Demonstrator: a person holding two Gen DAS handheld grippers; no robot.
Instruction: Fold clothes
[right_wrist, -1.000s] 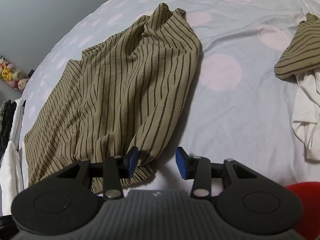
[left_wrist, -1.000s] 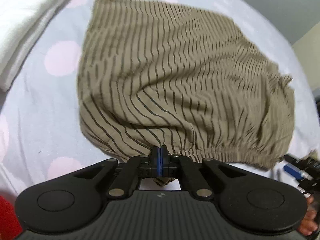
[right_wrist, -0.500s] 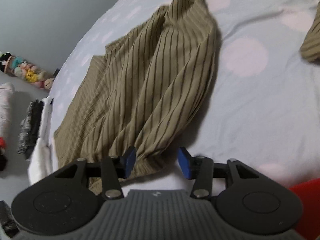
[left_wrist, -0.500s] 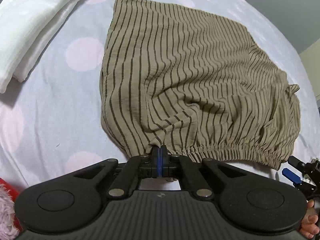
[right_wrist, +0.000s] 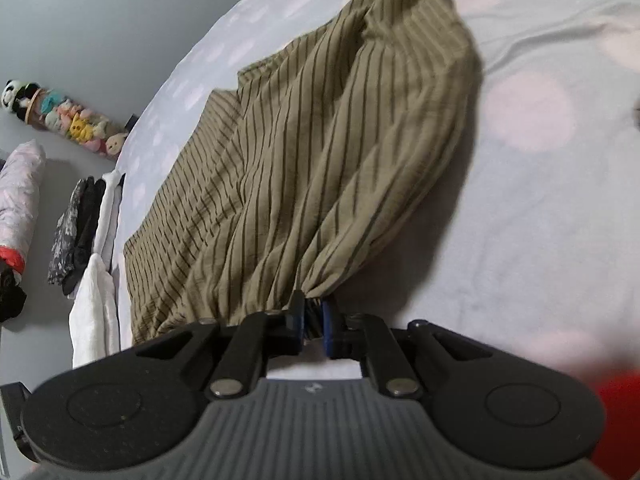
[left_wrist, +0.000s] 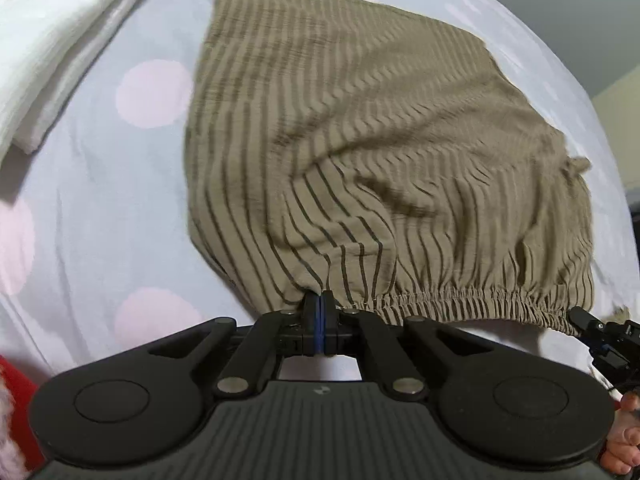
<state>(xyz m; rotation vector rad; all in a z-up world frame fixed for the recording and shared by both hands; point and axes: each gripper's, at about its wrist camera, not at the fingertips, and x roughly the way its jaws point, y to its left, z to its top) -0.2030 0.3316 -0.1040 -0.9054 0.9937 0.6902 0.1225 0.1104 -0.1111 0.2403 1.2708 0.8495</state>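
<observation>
- Left tool (left_wrist: pixel 319 307) is pinched tight on the striped garment (left_wrist: pixel 360 128), jaws closed with fabric caught at the elastic waistband's near corner.
- Right tool (right_wrist: pixel 315 316) is clamped too, jaws nearly together with a bunched wad of the same striped garment (right_wrist: pixel 320 152) squeezed between them.
- In the left wrist view, the right tool (left_wrist: pixel 600 334) shows at the waistband's far end, so both tools hold the one gathered edge.
- The garment lies spread on the bed (left_wrist: pixel 100 208), a pale sheet with pink dots, its near edge lifted and rumpled, the rest trailing flat away from the tools.
- A folded white cloth (left_wrist: pixel 52 40) sits on the bed to the garment's left, apart from it.
- From the right wrist view, more clothes (right_wrist: pixel 84 224) hang off the bed's edge beyond the garment, and a row of small plush toys (right_wrist: pixel 68 120) lines the wall past them.
- Fingers (left_wrist: pixel 624 440) of a hand show at the lower right edge of the left view.
</observation>
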